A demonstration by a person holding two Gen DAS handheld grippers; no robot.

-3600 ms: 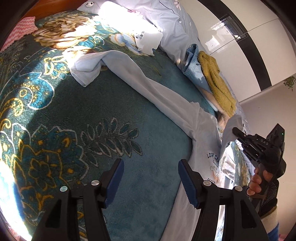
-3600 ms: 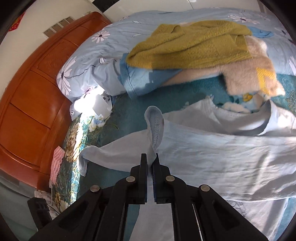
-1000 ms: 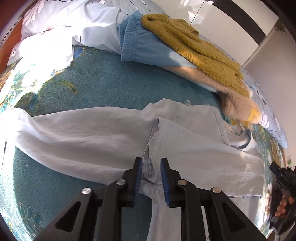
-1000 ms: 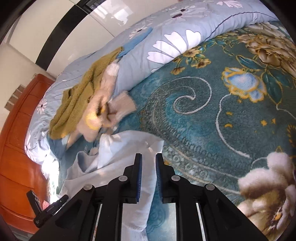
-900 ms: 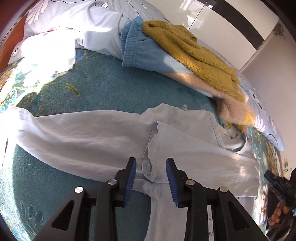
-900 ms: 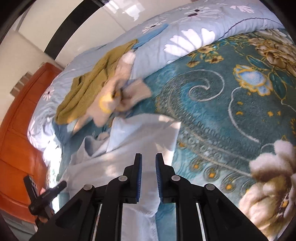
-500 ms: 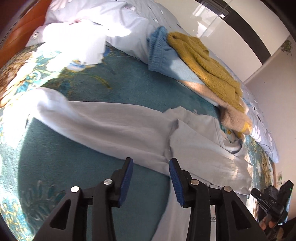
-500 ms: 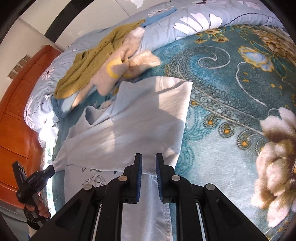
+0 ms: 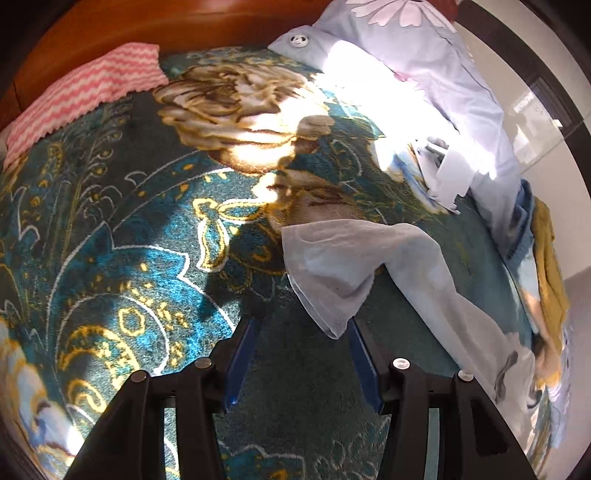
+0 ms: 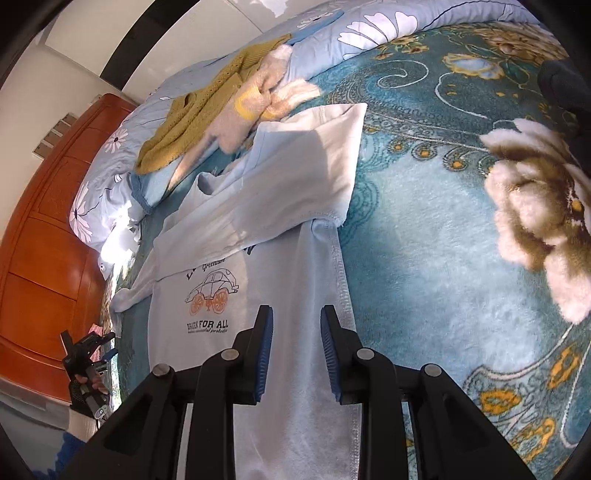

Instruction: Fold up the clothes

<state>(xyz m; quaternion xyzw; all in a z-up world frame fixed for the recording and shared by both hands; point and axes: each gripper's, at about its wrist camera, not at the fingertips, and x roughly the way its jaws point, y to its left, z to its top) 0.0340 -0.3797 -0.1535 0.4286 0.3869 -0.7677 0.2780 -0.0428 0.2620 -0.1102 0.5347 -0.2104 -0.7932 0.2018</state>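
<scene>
A pale blue long-sleeved T-shirt (image 10: 255, 288) with a car print lies flat on the teal floral blanket (image 10: 424, 258). One sleeve is folded across its chest (image 10: 306, 177). The other sleeve stretches out sideways; its cuff end (image 9: 332, 273) lies just in front of my left gripper (image 9: 301, 332), which is open and empty, its right finger beside the cuff's corner. My right gripper (image 10: 296, 325) is open and empty, hovering over the shirt's body near its side seam. The left gripper also shows small at the far left in the right wrist view (image 10: 88, 354).
A pile of clothes, mustard knit (image 10: 199, 110) and cream fleece (image 10: 255, 99), lies on a pale flowered duvet (image 10: 388, 26) beyond the shirt. A pink zigzag cloth (image 9: 81, 88) sits by the wooden headboard (image 10: 48, 240). A dark item (image 10: 561, 85) is at the far right.
My left gripper let go of the shirt's middle, swung left to the outstretched sleeve's cuff and opened wider. My right gripper opened and drew back over the shirt's body.
</scene>
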